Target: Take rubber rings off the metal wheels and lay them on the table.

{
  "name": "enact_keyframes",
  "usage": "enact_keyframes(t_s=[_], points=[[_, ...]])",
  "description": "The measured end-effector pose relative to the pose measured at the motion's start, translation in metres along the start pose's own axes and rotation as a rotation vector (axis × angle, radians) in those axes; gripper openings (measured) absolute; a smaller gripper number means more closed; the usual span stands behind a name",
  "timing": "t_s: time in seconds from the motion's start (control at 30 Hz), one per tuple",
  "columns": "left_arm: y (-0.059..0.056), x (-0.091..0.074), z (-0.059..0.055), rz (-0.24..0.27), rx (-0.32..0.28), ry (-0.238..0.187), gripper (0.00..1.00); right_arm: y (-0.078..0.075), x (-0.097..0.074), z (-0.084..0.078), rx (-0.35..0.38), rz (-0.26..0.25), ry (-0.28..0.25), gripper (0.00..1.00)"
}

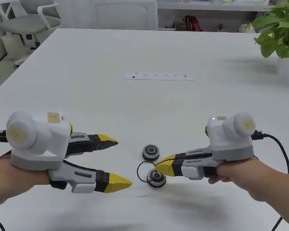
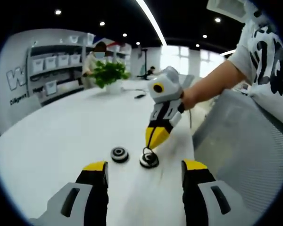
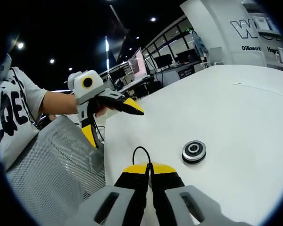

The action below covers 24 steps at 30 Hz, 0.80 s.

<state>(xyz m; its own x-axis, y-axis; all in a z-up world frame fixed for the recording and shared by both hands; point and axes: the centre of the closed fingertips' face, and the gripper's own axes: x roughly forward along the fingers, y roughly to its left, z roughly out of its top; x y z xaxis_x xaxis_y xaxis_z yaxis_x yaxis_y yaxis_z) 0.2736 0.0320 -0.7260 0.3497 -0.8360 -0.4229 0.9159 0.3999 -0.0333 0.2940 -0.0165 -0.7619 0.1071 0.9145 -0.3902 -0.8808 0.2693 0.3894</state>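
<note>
The left gripper hangs just left of the near wheel, jaws spread wide and holding nothing; the far wheel sits just behind the near wheel. Right of the near wheel, the right gripper has its jaws pinched together on a thin rubber ring — the loop bulges out beside that wheel, and I cannot tell whether it is fully clear of it. With nothing pinning the near wheel, a pull may drag it along — or the thin ring may slip from the tips.

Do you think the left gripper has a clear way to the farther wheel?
Probably yes: the left gripper is open, with bare table between it and the farther wheel.
</note>
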Motion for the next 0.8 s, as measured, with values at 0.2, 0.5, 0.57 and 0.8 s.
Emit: enact_keyframes(t_s=[0.2, 0.5, 0.57, 0.8], points=[[0.002, -0.011, -0.001, 0.024, -0.016, -0.018, 0.67, 0.005, 0.011, -0.001, -0.014, 0.017, 0.033, 0.0], [0.009, -0.023, -0.007, 0.06, -0.043, -0.026, 0.7, 0.011, 0.03, 0.0, -0.014, 0.031, 0.056, 0.0], [0.012, -0.025, -0.007, 0.075, -0.049, -0.034, 0.7, 0.011, 0.036, 0.001, -0.004, 0.023, 0.05, 0.0], [0.017, -0.031, -0.008, 0.097, -0.061, -0.04, 0.7, 0.015, 0.053, -0.006, -0.034, 0.015, 0.094, 0.0]])
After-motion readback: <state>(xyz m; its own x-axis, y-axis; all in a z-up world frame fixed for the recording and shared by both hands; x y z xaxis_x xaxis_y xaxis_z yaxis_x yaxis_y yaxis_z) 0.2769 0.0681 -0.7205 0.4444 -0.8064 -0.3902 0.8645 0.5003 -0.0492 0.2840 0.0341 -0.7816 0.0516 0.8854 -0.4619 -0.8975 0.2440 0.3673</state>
